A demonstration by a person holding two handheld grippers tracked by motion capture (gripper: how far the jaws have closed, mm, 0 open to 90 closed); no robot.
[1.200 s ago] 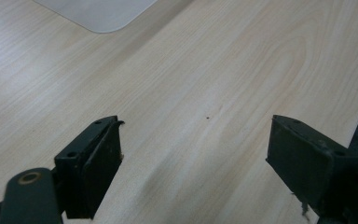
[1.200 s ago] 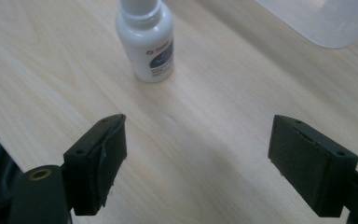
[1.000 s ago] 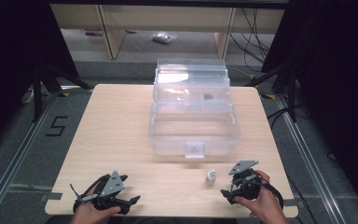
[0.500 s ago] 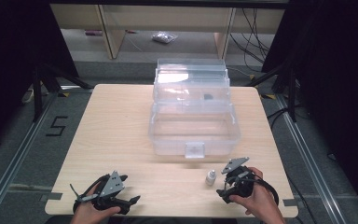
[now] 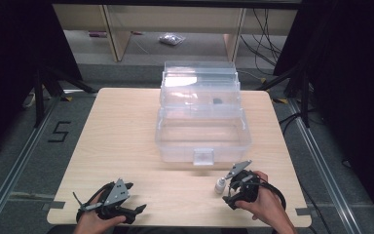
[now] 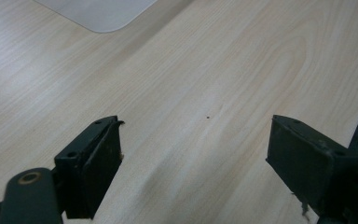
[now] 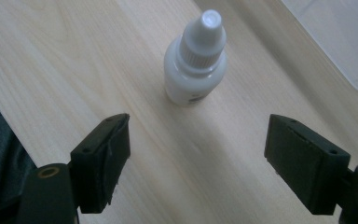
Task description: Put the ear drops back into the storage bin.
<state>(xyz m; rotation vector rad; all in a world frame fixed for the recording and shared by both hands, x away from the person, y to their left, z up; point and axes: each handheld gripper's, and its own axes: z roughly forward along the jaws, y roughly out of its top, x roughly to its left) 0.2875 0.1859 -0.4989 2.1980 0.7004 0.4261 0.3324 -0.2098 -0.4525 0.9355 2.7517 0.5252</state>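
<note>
High view: wooden counter; clear box, lid up, at centre-far. White bottle upright near the front edge, in front of the box. Right gripper just beside the bottle; left gripper at front left, well apart from it.

Left gripper view: jaws apart over bare counter, nothing between them.

Right gripper view: bottle upright just beyond the jaws, untouched; the jaws have just been closing a little, nothing between them, wide apart.
</note>
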